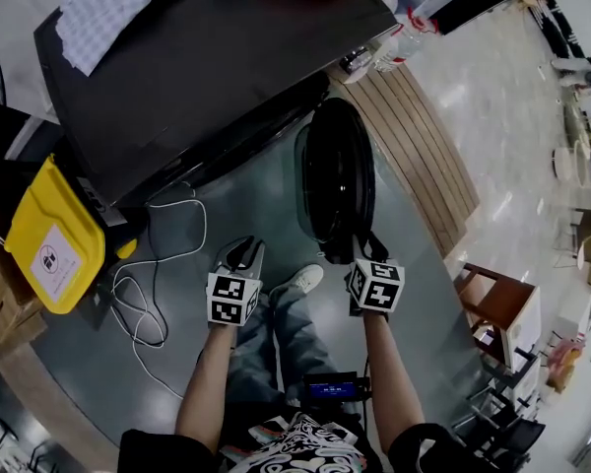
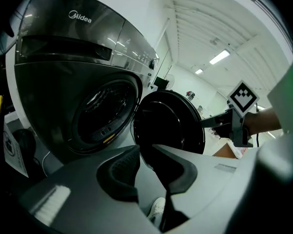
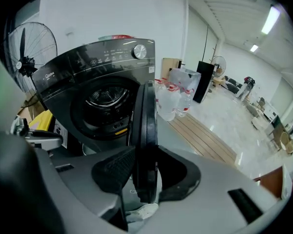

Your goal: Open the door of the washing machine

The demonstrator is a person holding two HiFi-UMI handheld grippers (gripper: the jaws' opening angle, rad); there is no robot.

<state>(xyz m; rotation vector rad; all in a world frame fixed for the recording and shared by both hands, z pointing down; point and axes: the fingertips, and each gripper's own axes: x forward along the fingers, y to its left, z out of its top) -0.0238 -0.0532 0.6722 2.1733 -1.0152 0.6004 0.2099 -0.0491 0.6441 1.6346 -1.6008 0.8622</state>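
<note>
The dark grey front-loading washing machine (image 1: 207, 67) stands ahead, and its round door (image 1: 340, 180) is swung out edge-on towards me. The drum opening (image 2: 105, 116) is uncovered. My right gripper (image 3: 145, 162) is at the door's free edge, and the door's rim (image 3: 146, 126) fills the gap between its two pads, which touch it on both sides. My left gripper (image 2: 146, 152) hangs low in front of the machine, left of the door. A narrow gap shows between its pads, with nothing in it. In the head view both grippers sit side by side, left (image 1: 244, 252) and right (image 1: 366, 249).
A yellow container (image 1: 54, 235) and a loose white cable (image 1: 148, 284) lie left of the machine. A wooden slatted platform (image 1: 414, 146) with water bottles (image 3: 178, 94) runs on the right. A wooden stool (image 1: 497, 308) stands near right, a fan (image 3: 31, 52) far left. My shoe (image 1: 300, 281) is below the door.
</note>
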